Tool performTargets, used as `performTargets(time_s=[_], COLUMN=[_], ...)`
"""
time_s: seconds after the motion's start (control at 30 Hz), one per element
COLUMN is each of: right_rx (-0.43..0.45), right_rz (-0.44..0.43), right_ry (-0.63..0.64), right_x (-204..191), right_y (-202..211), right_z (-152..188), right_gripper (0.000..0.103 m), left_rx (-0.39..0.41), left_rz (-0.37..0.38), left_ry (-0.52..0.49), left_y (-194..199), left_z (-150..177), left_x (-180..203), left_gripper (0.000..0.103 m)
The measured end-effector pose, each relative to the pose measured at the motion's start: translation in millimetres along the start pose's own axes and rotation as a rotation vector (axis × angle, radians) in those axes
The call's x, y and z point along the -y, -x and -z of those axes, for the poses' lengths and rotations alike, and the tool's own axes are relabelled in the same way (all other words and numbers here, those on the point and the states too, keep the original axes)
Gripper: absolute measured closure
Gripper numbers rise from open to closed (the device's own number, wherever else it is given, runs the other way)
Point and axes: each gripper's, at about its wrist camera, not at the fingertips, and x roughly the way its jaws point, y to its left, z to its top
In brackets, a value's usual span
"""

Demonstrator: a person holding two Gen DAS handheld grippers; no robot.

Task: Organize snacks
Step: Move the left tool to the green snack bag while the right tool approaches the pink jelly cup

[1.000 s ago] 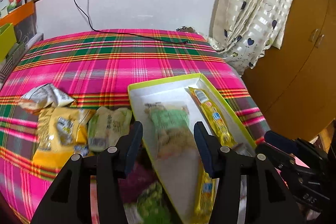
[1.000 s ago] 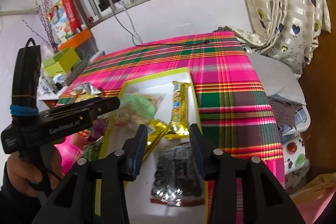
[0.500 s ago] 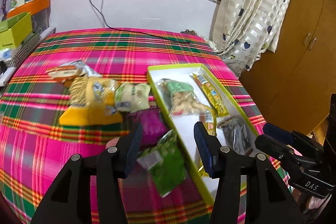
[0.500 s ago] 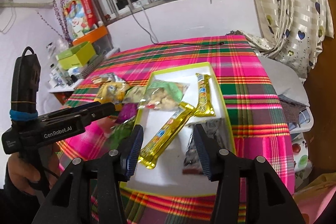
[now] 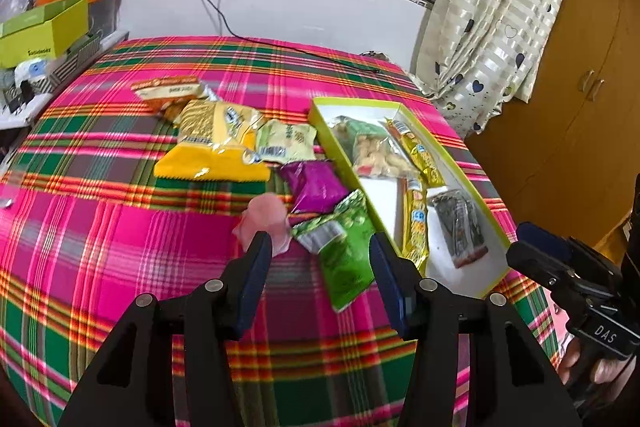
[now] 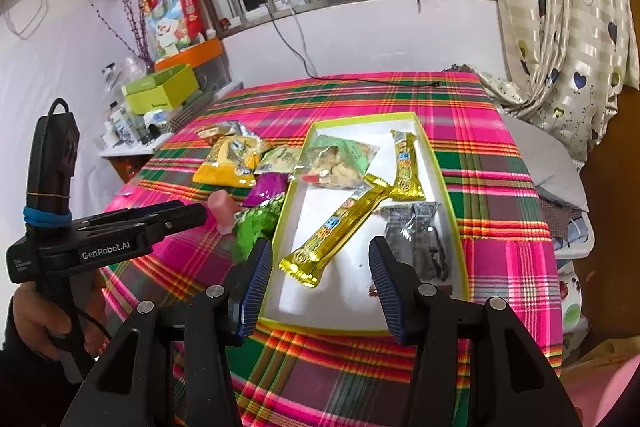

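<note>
A white tray with a lime rim (image 5: 494,221) (image 6: 451,195) lies on the plaid cloth. It holds a clear bag of snacks (image 5: 372,147) (image 6: 340,163), two gold bars (image 5: 416,223) (image 6: 336,231) and a dark packet (image 5: 460,223) (image 6: 420,239). Left of it lie a green packet (image 5: 344,251), a purple packet (image 5: 316,183), a pink item (image 5: 266,219), a yellow bag (image 5: 216,147) and other packets. My left gripper (image 5: 320,243) hangs open above the green packet, holding nothing. My right gripper (image 6: 320,247) is over the tray's near end; its jaws are opening, with nothing gripped.
A black cable (image 5: 312,51) runs across the far end of the cloth. Lime and orange boxes (image 6: 160,91) crowd a shelf at the left. A heart-print curtain (image 5: 488,27) and a wooden cabinet (image 5: 580,87) stand to the right. A hand (image 6: 36,319) holds the left gripper's handle.
Both grippers have drawn back from the tray, so more of the cloth shows. The right jaws have spread wider and come away from the dark packet, which now lies in the tray.
</note>
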Motion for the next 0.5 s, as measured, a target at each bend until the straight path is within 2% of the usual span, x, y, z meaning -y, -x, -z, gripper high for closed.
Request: performTargets(time_s=[0.5], right_rx=[-0.046], right_rz=[-0.031], right_ry=[-0.006], right_x=[-6], right_y=[-4], right_z=[4], right_gripper=[0.053], left_rx=[-0.020], left_rz=[0.018], left_ry=[0.040], left_y=[4], left_z=[14], left_x=[-15], left_gripper=[0.051])
